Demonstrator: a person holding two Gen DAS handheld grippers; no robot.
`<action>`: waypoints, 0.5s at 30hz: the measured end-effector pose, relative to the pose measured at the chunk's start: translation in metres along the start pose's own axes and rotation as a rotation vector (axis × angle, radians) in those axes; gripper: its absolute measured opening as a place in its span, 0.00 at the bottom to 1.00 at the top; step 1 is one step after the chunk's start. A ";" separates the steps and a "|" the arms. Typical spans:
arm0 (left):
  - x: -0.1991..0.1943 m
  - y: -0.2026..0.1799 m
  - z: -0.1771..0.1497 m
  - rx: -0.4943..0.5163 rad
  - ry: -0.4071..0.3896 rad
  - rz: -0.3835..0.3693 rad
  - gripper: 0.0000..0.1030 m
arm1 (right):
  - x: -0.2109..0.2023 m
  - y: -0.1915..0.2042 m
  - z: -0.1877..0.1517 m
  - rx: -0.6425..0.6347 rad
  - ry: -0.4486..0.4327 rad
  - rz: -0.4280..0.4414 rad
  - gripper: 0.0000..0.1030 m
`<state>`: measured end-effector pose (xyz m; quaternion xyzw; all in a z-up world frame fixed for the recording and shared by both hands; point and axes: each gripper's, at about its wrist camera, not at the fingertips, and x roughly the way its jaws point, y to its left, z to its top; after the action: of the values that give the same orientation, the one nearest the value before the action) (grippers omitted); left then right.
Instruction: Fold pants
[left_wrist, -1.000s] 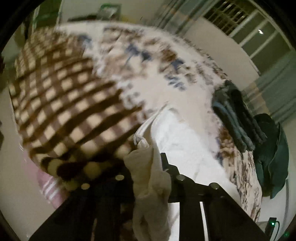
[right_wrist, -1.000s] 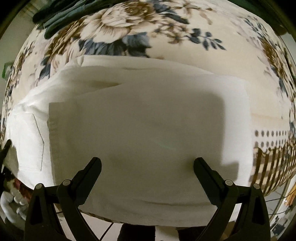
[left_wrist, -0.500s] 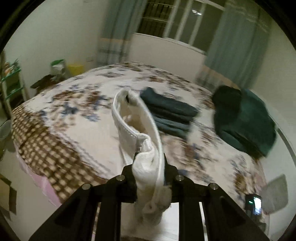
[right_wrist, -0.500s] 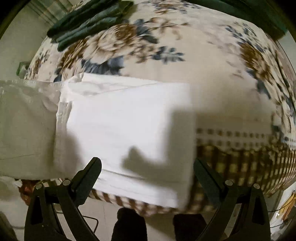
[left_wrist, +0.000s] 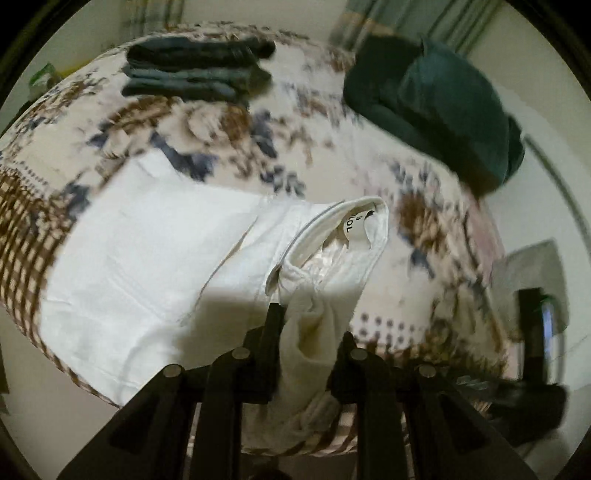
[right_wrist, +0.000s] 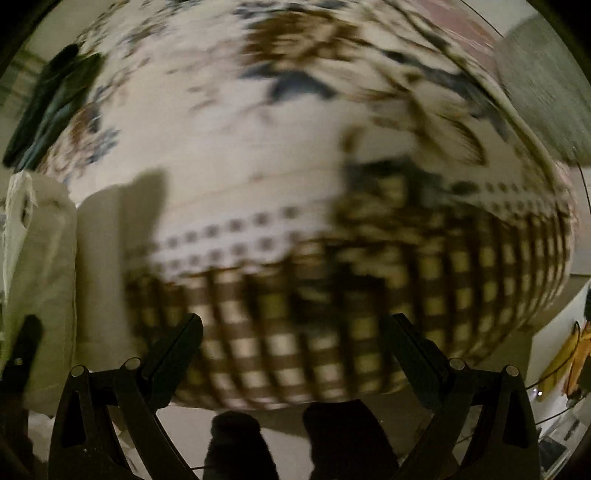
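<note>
White pants (left_wrist: 147, 258) lie partly folded on the floral bedspread (left_wrist: 229, 125) near the bed's front edge. My left gripper (left_wrist: 310, 325) is shut on the pants' waistband end, which bunches between the fingers and stands up above the folded part, label showing. In the right wrist view the pants (right_wrist: 40, 266) show only at the far left edge. My right gripper (right_wrist: 291, 332) is open and empty, over the checked border (right_wrist: 332, 325) of the bedspread, to the right of the pants.
A stack of folded dark pants (left_wrist: 195, 70) lies at the back left of the bed. A dark green heap of clothing (left_wrist: 436, 107) lies at the back right. A dark object (left_wrist: 539, 354) stands by the bed's right edge. The floor shows below the bed edge.
My left gripper has swung the waistband end over and down toward the folded pants. My right gripper has moved right, off the pants, and now faces bare bedspread.
</note>
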<state>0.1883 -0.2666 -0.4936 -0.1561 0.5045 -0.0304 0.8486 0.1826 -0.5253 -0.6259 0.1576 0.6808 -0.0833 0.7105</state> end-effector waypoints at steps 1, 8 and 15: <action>0.006 -0.002 0.000 0.013 0.012 0.022 0.16 | 0.001 -0.007 0.001 0.008 -0.001 -0.002 0.98; 0.013 -0.020 0.004 0.038 0.101 0.108 0.27 | 0.006 -0.045 -0.002 0.069 0.012 0.030 0.98; -0.017 -0.021 0.026 0.086 0.055 0.151 0.90 | -0.007 -0.022 0.005 0.045 -0.024 0.156 0.98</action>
<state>0.2044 -0.2774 -0.4619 -0.0802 0.5360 0.0078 0.8404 0.1800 -0.5480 -0.6208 0.2251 0.6559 -0.0446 0.7191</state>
